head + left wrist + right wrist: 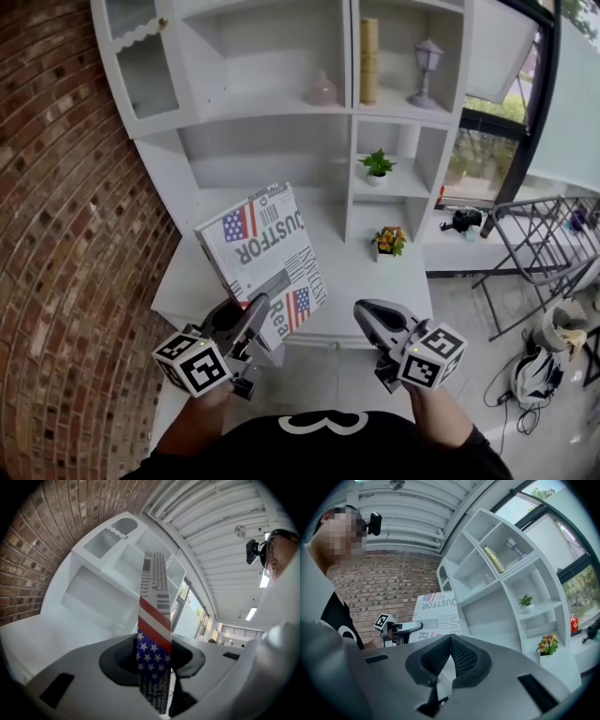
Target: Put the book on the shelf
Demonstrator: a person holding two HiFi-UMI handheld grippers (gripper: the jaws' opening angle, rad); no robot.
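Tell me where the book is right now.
Head view, left of centre: the book is clamped in the left tool, held up in front of the white shelf unit.

brick wall l.; pink vase; lantern; grn plant; flower pot

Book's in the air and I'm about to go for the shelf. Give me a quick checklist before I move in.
1. Left gripper clamped on the book: ok, pads press its lower edge.
2. Grip firm enough not to slip: cannot tell.
3. Right gripper clear of the book: ok, shut and empty.
4. Wide shelf bay free for the book: ok, looks bare.
5. Book upright for shelving: not ok, it is tilted.
6. Green plant and flowering plant out of the path: ok, both in the narrower bays at the right.
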